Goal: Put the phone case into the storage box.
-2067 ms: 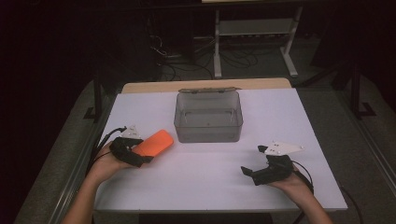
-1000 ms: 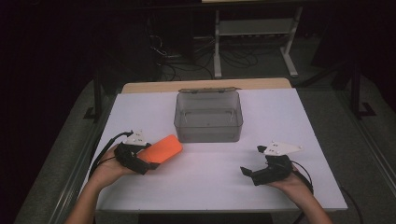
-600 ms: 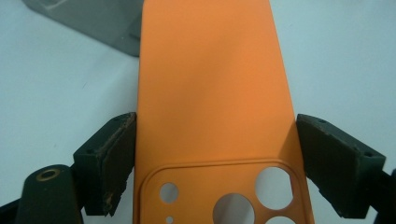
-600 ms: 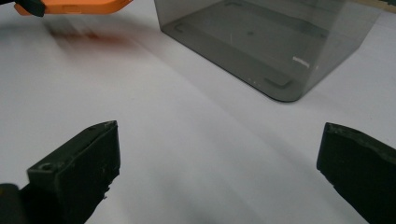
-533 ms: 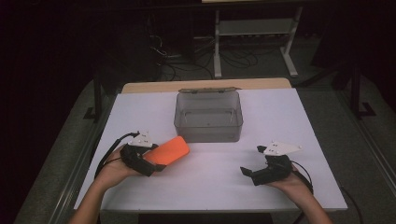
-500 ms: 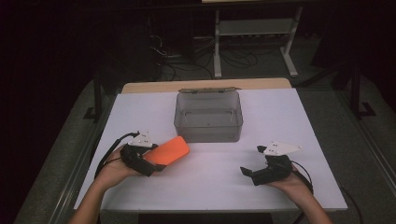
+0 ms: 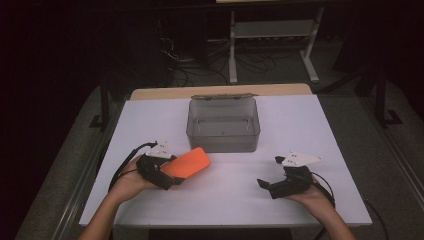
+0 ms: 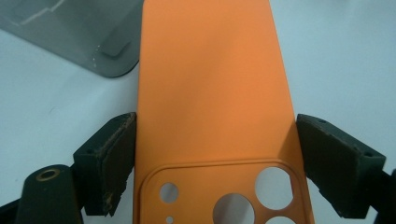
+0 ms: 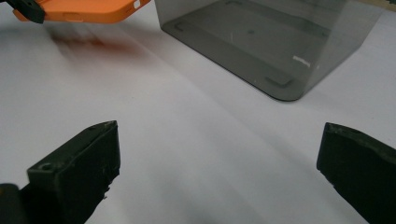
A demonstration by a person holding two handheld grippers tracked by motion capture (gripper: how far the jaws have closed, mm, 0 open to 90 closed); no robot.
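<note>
Left tool (image 7: pixel 172 176): held in the person's left hand (image 7: pixel 129 181) at the near left of the white tabletop (image 7: pixel 225 200); jaws closed on an orange phone case (image 7: pixel 188 162), gripped across its width at the camera-cutout end; in the left gripper view the case (image 8: pixel 212 93) runs forward from between the two black pads, one pad against each long edge, with the round lens holes nearest the camera; case lifted off the tabletop, roughly level, a reddish shadow beneath it in the right gripper view; its free end points toward the container, just short of the near left corner and not touching it.

Right tool (image 7: pixel 265 184): held in the right hand (image 7: pixel 312 197) at the near right of the tabletop, well apart from the case; jaws spread wide with nothing between them; bare white surface between the pads in the right gripper view; grey three-cornered plate on top.

Container (image 7: pixel 223 125): smoky translucent plastic box, rectangular, open at the top, standing upright at the middle of the tabletop toward the far edge; inside appears empty.

Surroundings: dark room; metal shelf frame and cables on the floor beyond the tabletop.
</note>
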